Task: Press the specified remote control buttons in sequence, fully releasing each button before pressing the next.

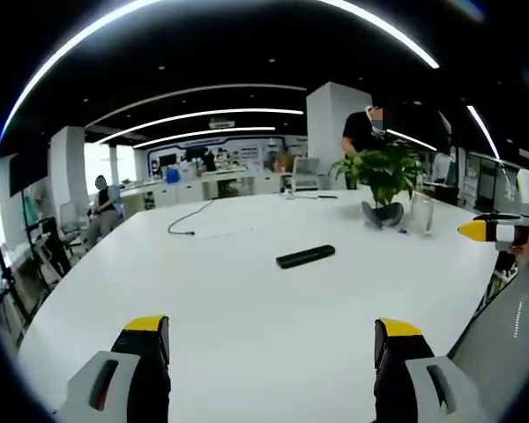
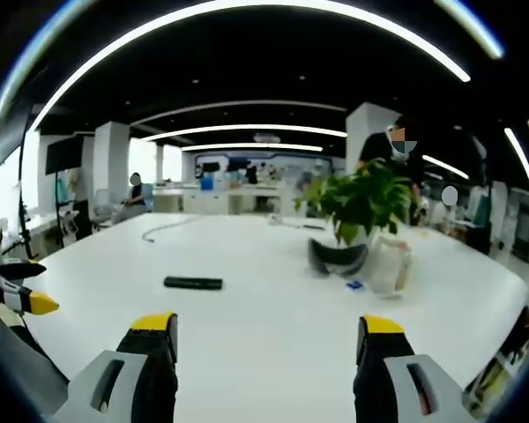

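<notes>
Left gripper: jaws wide apart, holding nothing, low over the near part of the white table. Right gripper: jaws likewise spread and empty, over the near table edge.

Remote control: black, lying flat on the tabletop, well beyond both grippers, untouched. In the right gripper view it sits left of centre.

Potted plant stands at the far right of the table, with a clear jar just beside it. A cable trails across the far left. A person stands behind the plant.
</notes>
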Tool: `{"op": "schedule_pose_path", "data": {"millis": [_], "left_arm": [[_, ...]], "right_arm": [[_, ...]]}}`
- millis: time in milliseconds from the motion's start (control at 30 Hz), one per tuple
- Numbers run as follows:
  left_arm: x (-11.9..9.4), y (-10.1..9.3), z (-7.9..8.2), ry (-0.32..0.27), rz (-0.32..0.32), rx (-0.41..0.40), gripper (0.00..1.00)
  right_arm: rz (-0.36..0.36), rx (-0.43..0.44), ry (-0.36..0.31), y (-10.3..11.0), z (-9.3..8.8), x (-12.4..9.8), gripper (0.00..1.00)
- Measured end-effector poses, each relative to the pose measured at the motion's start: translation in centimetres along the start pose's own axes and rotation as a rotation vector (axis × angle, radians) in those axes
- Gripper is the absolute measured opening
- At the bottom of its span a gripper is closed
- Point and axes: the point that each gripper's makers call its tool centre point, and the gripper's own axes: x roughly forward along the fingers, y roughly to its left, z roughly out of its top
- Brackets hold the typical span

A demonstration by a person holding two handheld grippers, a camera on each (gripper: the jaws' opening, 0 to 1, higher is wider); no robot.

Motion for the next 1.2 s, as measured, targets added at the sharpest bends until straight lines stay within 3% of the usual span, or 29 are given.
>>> {"op": "schedule_pose_path", "data": {"millis": [1200], "left_arm": [[0.12, -0.55, -0.46, 0.023, -0.02, 0.031, 1.0]], "right_arm": [[-0.006, 0.008, -0.007, -0.12, 0.07, -0.12, 0.81]]}}
